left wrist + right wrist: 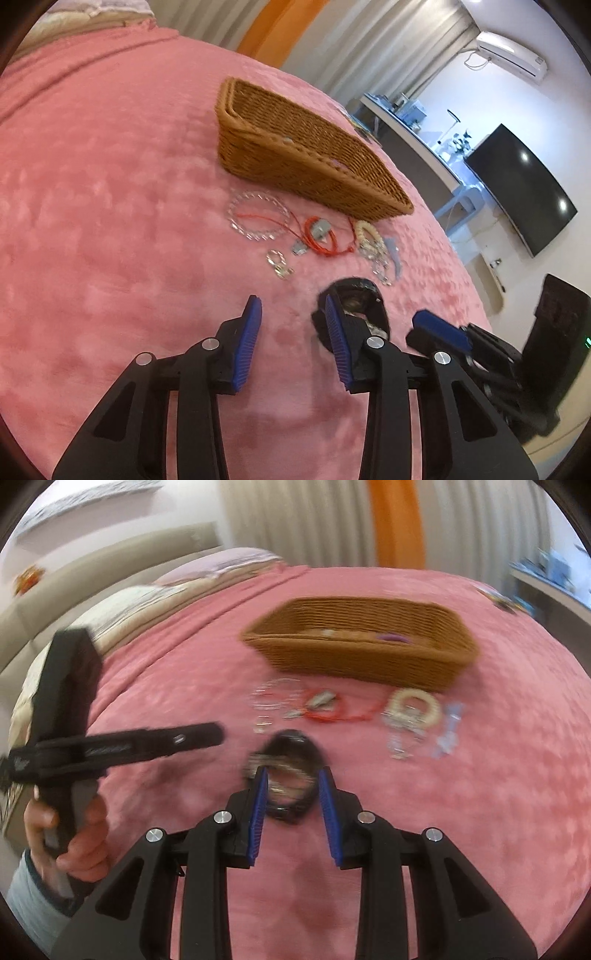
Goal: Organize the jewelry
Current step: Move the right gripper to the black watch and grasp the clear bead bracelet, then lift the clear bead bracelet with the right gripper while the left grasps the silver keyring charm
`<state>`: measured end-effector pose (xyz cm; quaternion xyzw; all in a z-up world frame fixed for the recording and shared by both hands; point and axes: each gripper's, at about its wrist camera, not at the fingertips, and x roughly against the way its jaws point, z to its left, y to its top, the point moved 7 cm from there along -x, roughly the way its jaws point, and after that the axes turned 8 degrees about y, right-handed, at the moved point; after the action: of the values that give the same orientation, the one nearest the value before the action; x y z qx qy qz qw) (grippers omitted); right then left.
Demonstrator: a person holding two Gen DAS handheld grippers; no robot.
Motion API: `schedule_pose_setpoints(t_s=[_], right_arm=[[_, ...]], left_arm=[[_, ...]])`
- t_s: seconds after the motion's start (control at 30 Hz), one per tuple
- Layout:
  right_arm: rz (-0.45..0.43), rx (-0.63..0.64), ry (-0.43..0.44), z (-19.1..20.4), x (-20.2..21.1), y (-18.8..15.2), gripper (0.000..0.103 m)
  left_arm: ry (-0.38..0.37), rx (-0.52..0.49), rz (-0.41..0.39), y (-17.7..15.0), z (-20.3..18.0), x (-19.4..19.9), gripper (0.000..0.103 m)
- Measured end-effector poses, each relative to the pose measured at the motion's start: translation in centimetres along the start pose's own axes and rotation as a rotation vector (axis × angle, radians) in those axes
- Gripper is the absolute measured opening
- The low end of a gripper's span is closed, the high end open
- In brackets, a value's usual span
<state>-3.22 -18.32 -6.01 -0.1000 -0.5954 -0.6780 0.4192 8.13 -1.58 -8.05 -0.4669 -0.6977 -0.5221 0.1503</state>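
blur hides whether right hand-held gripper (pixel 291 779) clamps the dark bracelet (pixel 291 749); left hand-held gripper (pixel 293 314) gapes empty.

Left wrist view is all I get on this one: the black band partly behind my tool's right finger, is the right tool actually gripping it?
Observer: Yes. The right wrist view shows the right tool with the black band between its two blue pads, both against the band's sides. The picture is blurred, though.
Operator: What is on the handle end of the left tool?
Observer: A hand in a pale blue sleeve is wrapped around the handle of the left tool.
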Motion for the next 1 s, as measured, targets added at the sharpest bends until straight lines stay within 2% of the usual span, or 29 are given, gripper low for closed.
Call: schedule_pose_setpoints(t_s=[0.2, 0.43, 0.6, 0.63, 0.67, 0.73, 0.77, 0.83, 1.0], right_arm=[[0.047, 0.097, -0.010, 2.2, -2.0, 0.4, 0.026], [0.095, 0.128, 0.007, 2.1, -3.2, 0.1, 0.026], [0.140, 0.098, 0.070, 1.2, -4.5, 0.2, 0.026], [0.132, 0.087, 0.090, 1.0, -4.4, 0.2, 0.023], [0.125, 0.080, 0.103, 0.9, -4.3, 0.3, 0.015], [0.112, 0.045, 0.142, 0.4, -4.1, 0.4, 0.012], [0.108, 0.036, 0.155, 0.2, -3.9, 0.5, 0.010], [0.103, 0.035, 0.162, 0.1, -3.8, 0.5, 0.010], [0.134, 0.069, 0.149, 0.5, -4.2, 0.4, 0.011]], left_arm=[[0.044, -0.009, -0.003, 1.3, 1.3, 0.5, 0.034], [0.067, -0.033, 0.096, 2.7, 1.0, -2.8, 0.034], [0.081, -0.048, 0.127, 3.1, 0.6, -5.2, 0.034], [0.085, -0.053, 0.126, 3.2, 0.4, -5.4, 0.034], [0.089, -0.058, 0.125, 3.3, 0.2, -5.6, 0.034], [0.100, -0.069, 0.122, 3.4, 0.0, -5.9, 0.029], [0.105, -0.079, 0.125, 3.2, -0.1, -6.2, 0.022], [0.114, -0.092, 0.128, 3.0, -0.2, -6.5, 0.017], [0.084, -0.070, 0.124, 3.1, 0.2, -6.5, 0.016]])
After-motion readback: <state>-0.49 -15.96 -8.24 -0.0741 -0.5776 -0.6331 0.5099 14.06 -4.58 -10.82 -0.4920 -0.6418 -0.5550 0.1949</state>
